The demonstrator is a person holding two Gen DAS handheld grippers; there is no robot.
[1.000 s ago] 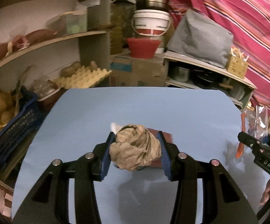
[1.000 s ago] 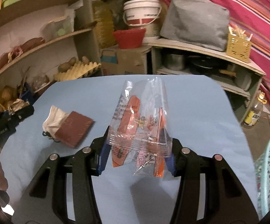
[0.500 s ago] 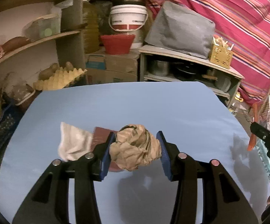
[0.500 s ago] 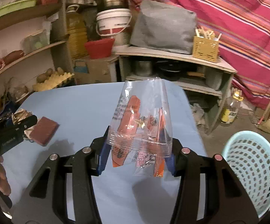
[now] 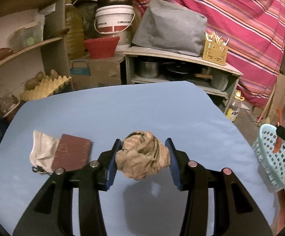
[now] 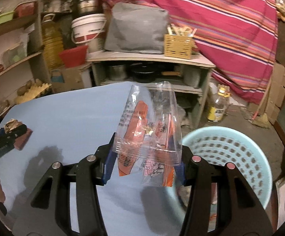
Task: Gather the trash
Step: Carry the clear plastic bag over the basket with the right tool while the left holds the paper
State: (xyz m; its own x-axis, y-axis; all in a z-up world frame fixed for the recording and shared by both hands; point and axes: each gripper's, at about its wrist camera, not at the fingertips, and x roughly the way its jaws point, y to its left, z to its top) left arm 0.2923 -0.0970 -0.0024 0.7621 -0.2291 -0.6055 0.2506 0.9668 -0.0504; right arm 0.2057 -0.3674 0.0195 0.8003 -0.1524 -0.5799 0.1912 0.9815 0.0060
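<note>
My left gripper (image 5: pixel 143 160) is shut on a crumpled brown paper ball (image 5: pixel 143 158), held above the blue table (image 5: pixel 122 114). My right gripper (image 6: pixel 145 157) is shut on a clear plastic wrapper with orange print (image 6: pixel 152 129), held over the table's right edge beside the light blue perforated basket (image 6: pixel 231 157). The basket also shows at the right of the left wrist view (image 5: pixel 274 157). A white crumpled tissue (image 5: pixel 42 151) and a dark red rectangular pad (image 5: pixel 71 153) lie on the table, left of my left gripper.
Cluttered shelves with potatoes and an egg tray (image 5: pixel 44 86) stand at the left. A low shelf unit with pots (image 5: pixel 181 70), a white bucket (image 5: pixel 113 19) and a striped red cloth (image 5: pixel 240 19) stand behind. A bottle (image 6: pixel 219 104) stands on the floor.
Both grippers have swung to the right with their loads. The basket has come into both views and the wrapper now hangs next to it. The tissue and pad have shifted left.
</note>
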